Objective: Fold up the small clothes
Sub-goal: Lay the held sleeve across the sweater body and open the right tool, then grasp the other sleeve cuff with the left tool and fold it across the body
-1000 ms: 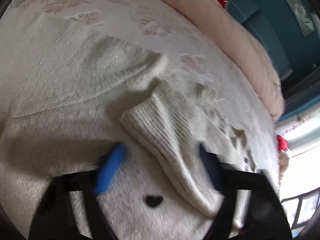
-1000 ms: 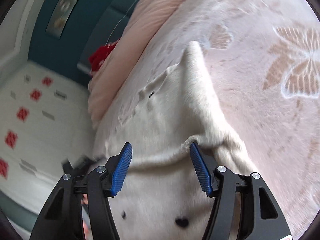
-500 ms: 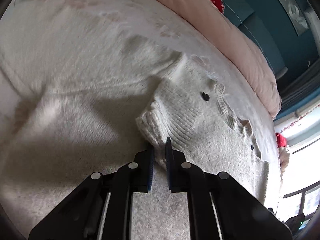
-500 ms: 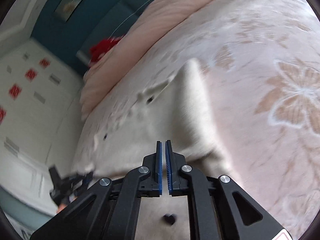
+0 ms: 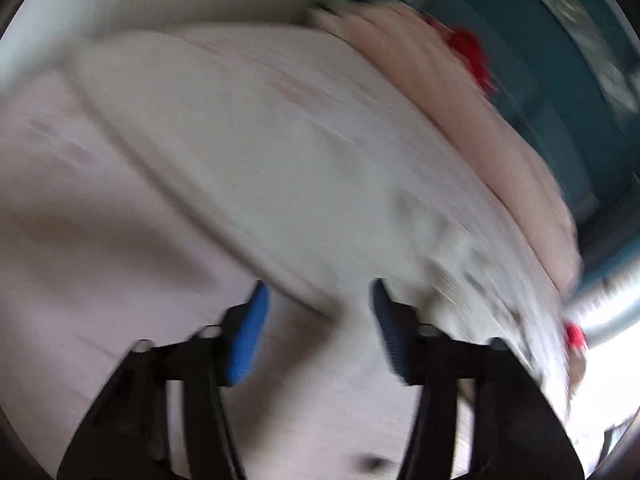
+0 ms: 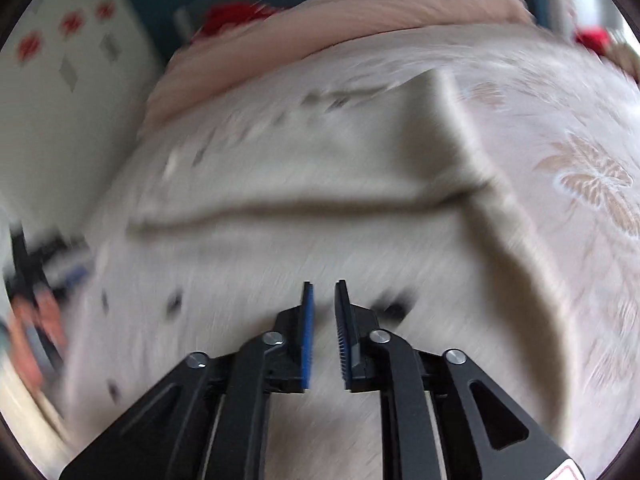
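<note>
A small cream fuzzy sweater (image 5: pixel 280 168) with small dark marks lies on the pink floral bedspread (image 6: pixel 580 168). Both views are blurred by motion. In the left wrist view my left gripper (image 5: pixel 318 308) is open and empty, just above the sweater's near part. In the right wrist view the sweater (image 6: pixel 320 168) shows a fold line across its middle. My right gripper (image 6: pixel 323 300) hovers over its near half with the blue pads a narrow gap apart and nothing between them.
A rolled pink quilt (image 6: pixel 340 20) lies along the far side of the bed, with something red (image 6: pixel 228 16) behind it. A teal wall (image 5: pixel 560 40) stands beyond. The other gripper and a hand (image 6: pixel 36 304) show at the left edge.
My left gripper has let go of the ribbed sleeve cuff and opened wide. My right gripper has parted slightly. Both have swung fast, and the sweater now lies folded across its middle.
</note>
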{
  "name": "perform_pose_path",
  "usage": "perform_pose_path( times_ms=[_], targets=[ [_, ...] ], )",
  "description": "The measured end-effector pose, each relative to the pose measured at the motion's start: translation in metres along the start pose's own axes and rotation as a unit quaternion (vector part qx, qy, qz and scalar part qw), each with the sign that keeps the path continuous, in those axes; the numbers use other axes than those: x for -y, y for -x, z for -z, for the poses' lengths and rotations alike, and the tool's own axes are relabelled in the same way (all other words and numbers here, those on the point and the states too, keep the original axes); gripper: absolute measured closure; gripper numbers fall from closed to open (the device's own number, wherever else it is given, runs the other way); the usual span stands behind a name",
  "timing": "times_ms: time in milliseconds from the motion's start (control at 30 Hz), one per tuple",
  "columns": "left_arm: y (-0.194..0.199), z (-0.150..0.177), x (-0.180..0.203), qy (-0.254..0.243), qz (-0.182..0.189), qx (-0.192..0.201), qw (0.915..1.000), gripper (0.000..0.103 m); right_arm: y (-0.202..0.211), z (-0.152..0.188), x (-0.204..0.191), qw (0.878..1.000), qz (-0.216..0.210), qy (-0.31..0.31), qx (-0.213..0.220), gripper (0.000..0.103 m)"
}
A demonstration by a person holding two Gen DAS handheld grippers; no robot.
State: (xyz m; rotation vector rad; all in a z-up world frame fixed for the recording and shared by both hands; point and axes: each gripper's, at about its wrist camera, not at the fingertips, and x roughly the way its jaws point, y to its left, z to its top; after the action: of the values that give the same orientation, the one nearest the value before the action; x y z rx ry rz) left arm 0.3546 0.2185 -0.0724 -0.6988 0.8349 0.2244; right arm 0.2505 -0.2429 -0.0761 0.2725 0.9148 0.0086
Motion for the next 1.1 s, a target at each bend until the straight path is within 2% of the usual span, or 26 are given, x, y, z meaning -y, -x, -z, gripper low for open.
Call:
perform_pose_path(
  times_ms=[100, 133, 200, 300, 367, 400, 433, 467, 500, 567, 633, 700, 767, 833, 900, 967, 1033, 1067, 1100],
  targets=[
    [0.009, -0.057, -0.073, 0.075, -0.059, 0.037, 0.9947, 0.034, 0.000, 0.012, -0.017, 0.998, 0.041, 0.046, 0.030, 0.071],
    [0.009, -0.077, -0.094, 0.091, -0.085, 0.050, 0.9910, 0.033, -0.006, 0.011, -0.018, 0.997, 0.044, 0.055, 0.027, 0.062],
    [0.009, -0.114, -0.133, 0.120, -0.138, 0.072, 0.9805, 0.033, -0.011, 0.016, -0.020, 0.996, 0.055, 0.070, 0.031, 0.059],
    [0.003, -0.146, -0.169, 0.158, -0.151, 0.083, 0.9722, 0.035, -0.012, 0.023, -0.015, 0.995, 0.057, 0.075, 0.040, 0.057],
    [-0.003, -0.160, -0.169, 0.143, -0.159, 0.087, 0.9729, 0.050, -0.016, 0.022, -0.013, 0.995, 0.057, 0.074, 0.042, 0.057],
    [-0.012, -0.166, -0.163, 0.118, -0.158, 0.072, 0.9777, 0.076, -0.016, 0.022, -0.012, 0.994, 0.059, 0.076, 0.042, 0.056],
    [-0.019, -0.171, -0.157, 0.103, -0.155, 0.055, 0.9810, 0.092, -0.016, 0.020, -0.011, 0.994, 0.061, 0.077, 0.042, 0.056],
    [-0.024, -0.172, -0.151, 0.094, -0.158, 0.047, 0.9817, 0.092, -0.017, 0.020, -0.012, 0.994, 0.063, 0.079, 0.043, 0.056],
    [-0.022, -0.173, -0.141, 0.089, -0.162, 0.058, 0.9810, 0.094, -0.016, 0.022, -0.012, 0.994, 0.064, 0.080, 0.043, 0.056],
    [-0.012, -0.174, -0.120, 0.077, -0.134, 0.078, 0.9849, 0.095, -0.019, 0.020, -0.013, 0.994, 0.063, 0.079, 0.044, 0.055],
    [0.008, -0.170, -0.076, 0.038, -0.093, 0.102, 0.9896, 0.095, -0.019, 0.020, -0.013, 0.994, 0.061, 0.077, 0.045, 0.055],
    [0.031, -0.156, -0.018, -0.018, -0.041, 0.115, 0.9923, 0.095, -0.018, 0.021, -0.012, 0.994, 0.058, 0.075, 0.046, 0.055],
    [0.050, -0.134, 0.041, -0.072, 0.009, 0.115, 0.9908, 0.095, -0.018, 0.020, -0.011, 0.995, 0.055, 0.073, 0.046, 0.055],
    [0.064, -0.097, 0.106, -0.127, 0.065, 0.098, 0.9850, 0.095, -0.017, 0.020, -0.009, 0.995, 0.050, 0.069, 0.046, 0.055],
    [0.065, -0.049, 0.160, -0.165, 0.107, 0.064, 0.9783, 0.094, -0.017, 0.019, -0.008, 0.996, 0.045, 0.065, 0.046, 0.055],
    [0.050, 0.010, 0.201, -0.205, 0.117, 0.016, 0.9717, 0.089, -0.017, 0.018, -0.005, 0.996, 0.038, 0.061, 0.045, 0.054],
    [0.033, 0.058, 0.217, -0.222, 0.109, -0.022, 0.9687, 0.084, -0.016, 0.018, -0.003, 0.997, 0.031, 0.057, 0.045, 0.054],
    [0.020, 0.093, 0.220, -0.229, 0.099, -0.053, 0.9669, 0.083, -0.016, 0.017, -0.003, 0.997, 0.028, 0.055, 0.045, 0.054],
    [0.013, 0.115, 0.217, -0.227, 0.094, -0.076, 0.9664, 0.077, -0.016, 0.017, -0.001, 0.997, 0.022, 0.052, 0.044, 0.053]
  ],
)
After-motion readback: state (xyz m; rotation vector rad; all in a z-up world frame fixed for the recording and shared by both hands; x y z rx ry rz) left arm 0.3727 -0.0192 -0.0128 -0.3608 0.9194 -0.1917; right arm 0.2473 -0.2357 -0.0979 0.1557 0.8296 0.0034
